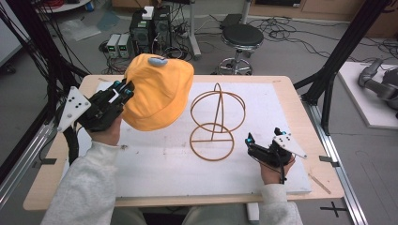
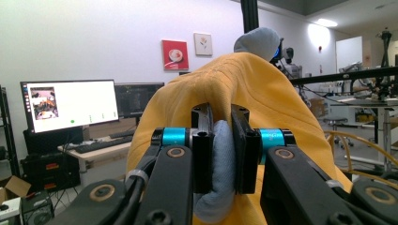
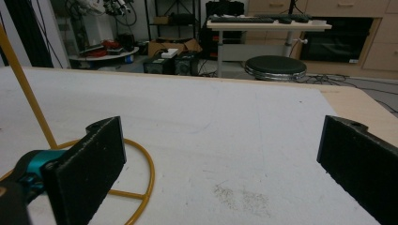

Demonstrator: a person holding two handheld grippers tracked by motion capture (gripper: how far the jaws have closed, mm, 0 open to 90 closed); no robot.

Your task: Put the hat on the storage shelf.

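Orange cap [image 1: 157, 93] with a grey-blue button on its crown hangs lifted over the left half of a white board [image 1: 155, 164] that covers a wooden table [image 1: 300, 108], held up at its edge by the left gripper [image 1: 123, 91]. Seen from the left gripper view, the two black jaws are pressed together on a grey-blue fold of the cap's [image 2: 263, 108] inner band, which bulges out below them, while the orange cloth rises in a ridge beyond. Just beside the cap, at mid-board, stands a wire hat stand [image 1: 215, 124] the colour of brass: a round base ring crossed by a bar, an upright loop and a tilted upper ring. Right gripper [image 1: 263, 140] rests low at the near right of the board, near the stand's base but apart from it, in the person's hand [image 1: 272, 171]; its jaws are spread wide with nothing between them, and the right gripper view shows part of the stand's [image 3: 126, 183] base ring at its left jaw. Pale sleeves enter from the near edge. Beyond the table stand a black stool [image 1: 241, 37] and boxes of equipment [image 1: 150, 28] amid floor cables.
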